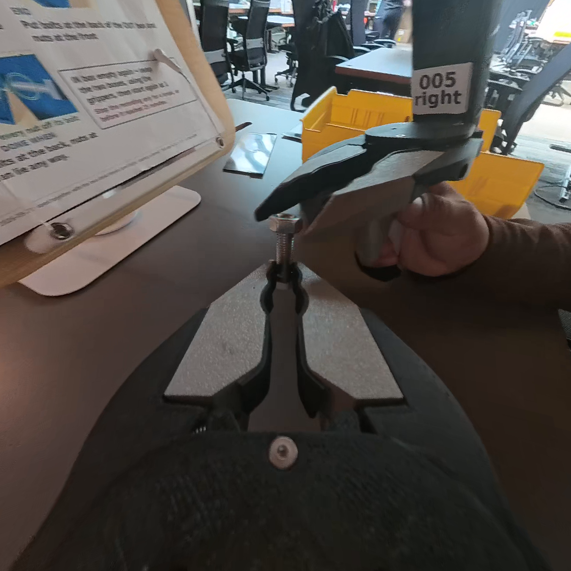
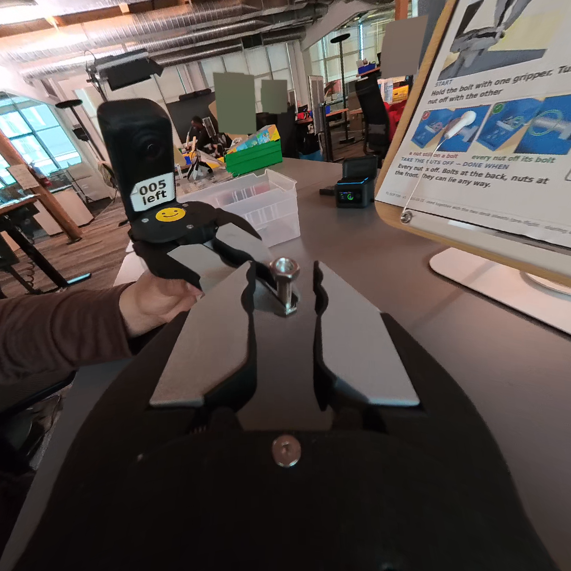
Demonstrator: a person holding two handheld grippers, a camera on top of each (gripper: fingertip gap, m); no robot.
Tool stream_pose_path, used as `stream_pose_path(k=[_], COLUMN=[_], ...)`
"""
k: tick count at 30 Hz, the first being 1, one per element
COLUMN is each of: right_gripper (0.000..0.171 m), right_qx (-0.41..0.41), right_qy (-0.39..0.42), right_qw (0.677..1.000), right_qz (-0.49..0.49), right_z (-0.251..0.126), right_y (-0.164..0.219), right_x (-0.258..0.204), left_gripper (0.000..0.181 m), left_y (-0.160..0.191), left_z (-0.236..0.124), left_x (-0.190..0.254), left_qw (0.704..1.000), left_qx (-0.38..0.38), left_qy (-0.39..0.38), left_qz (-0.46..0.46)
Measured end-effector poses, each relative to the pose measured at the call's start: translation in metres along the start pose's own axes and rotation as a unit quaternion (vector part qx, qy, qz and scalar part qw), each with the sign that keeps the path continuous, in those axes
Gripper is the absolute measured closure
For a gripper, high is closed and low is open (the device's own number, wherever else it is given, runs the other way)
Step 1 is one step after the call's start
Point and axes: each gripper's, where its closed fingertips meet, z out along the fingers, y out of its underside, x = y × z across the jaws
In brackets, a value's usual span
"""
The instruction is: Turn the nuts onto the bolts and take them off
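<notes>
In the left wrist view my left gripper (image 1: 282, 273) is shut on the head end of a steel bolt (image 1: 283, 247). The bolt points away from it, above the dark table. A hex nut (image 1: 284, 225) sits at the bolt's far end. My right gripper (image 1: 272, 214) comes in from the right, its fingertips at the nut. In the right wrist view my right gripper (image 2: 284, 278) is open. The nut (image 2: 284, 271) sits between its spread fingers, with a gap on each side. The bolt (image 2: 286, 293) runs down to my left gripper (image 2: 285, 309).
An instruction board (image 1: 92, 108) on a white stand is at the left; it also shows in the right wrist view (image 2: 479, 139). A yellow bin (image 1: 340, 123) stands behind the right gripper. A clear plastic bin (image 2: 262, 200) and a small black device (image 2: 353, 191) stand on the table (image 2: 401, 309). Both grippers' tips are close together, under 4 cm apart.
</notes>
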Motion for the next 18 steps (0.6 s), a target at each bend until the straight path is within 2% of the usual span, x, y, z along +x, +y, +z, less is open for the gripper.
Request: stream_pose_path(k=[4,7,10,14,15,17,18], right_gripper=[0.133,0.143,0.14,0.147,0.15,0.171,0.171], right_qx=[-0.009,-0.013,-0.012,-0.025,-0.029,-0.035,-0.035], right_qy=[0.004,-0.01,-0.021,-0.042,-0.037,-0.017,-0.006], right_qw=[1.0,1.0,1.0,0.999,0.999,0.999,0.999], right_qz=[0.003,0.002,0.016,0.023,0.02,0.012,0.011], right_z=[-0.005,-0.002,0.007,0.016,0.017,0.016,0.014], right_y=[0.003,0.005,0.007,0.014,0.016,0.017,0.016], right_x=[0.005,-0.001,-0.008,-0.018,-0.017,-0.011,-0.006], left_gripper=[0.174,0.174,0.174,0.174,0.174,0.173,0.174], left_y=[0.003,0.004,0.007,0.012,0.012,0.012,0.011], left_z=[-0.004,-0.001,0.006,0.015,0.015,0.015,0.015], left_x=[-0.012,-0.007,0.005,0.018,0.019,0.021,0.021], left_qw=[1.0,1.0,1.0,0.999,0.999,0.999,0.999], left_qx=[-0.007,-0.009,-0.016,-0.029,-0.03,-0.028,-0.027], left_qy=[-0.025,-0.016,0.002,0.019,0.021,0.027,0.026], left_qz=[0.002,0.002,0.008,0.016,0.019,0.018,0.016])
